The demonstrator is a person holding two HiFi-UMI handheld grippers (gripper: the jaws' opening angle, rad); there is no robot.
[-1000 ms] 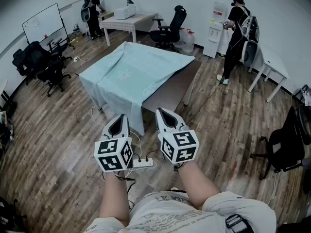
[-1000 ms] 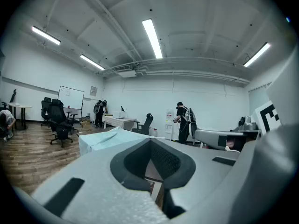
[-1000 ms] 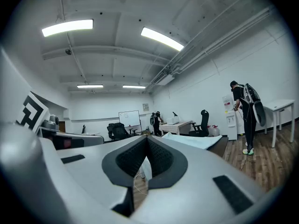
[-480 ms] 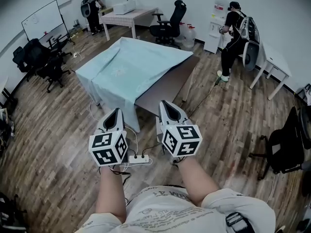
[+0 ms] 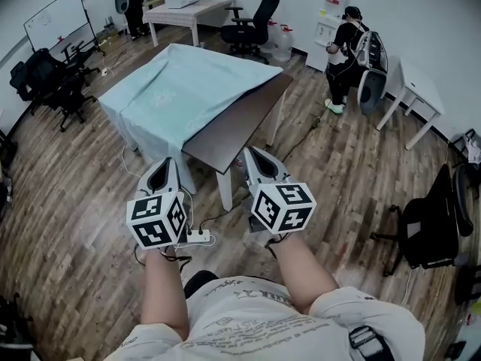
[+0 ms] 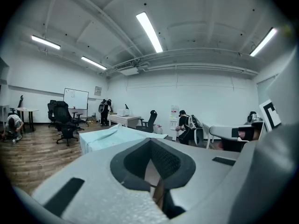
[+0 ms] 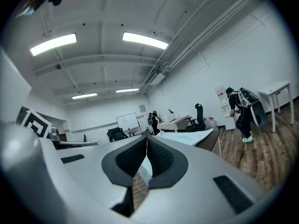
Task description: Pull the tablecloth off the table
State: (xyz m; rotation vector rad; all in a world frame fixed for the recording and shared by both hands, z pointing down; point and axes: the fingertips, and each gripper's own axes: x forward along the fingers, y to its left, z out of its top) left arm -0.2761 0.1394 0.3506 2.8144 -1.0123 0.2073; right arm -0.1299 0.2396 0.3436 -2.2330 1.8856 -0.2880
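Pale-green tablecloth (image 5: 176, 89) drapes the table (image 5: 234, 120) just ahead of the jaws, leaving the brown corner nearest them bare, while the left gripper (image 5: 164, 165) and right gripper (image 5: 252, 155) hang pinched fully together, holding nothing.

Soft matt pale-teal cloth tablecloth (image 5: 180, 89) with gentle creases, smooth dark-brown wood-look top on the table (image 5: 237, 119), brown wood-plank floor (image 5: 68, 201) with a faint sheen, smooth white whiteboard (image 5: 56, 17)
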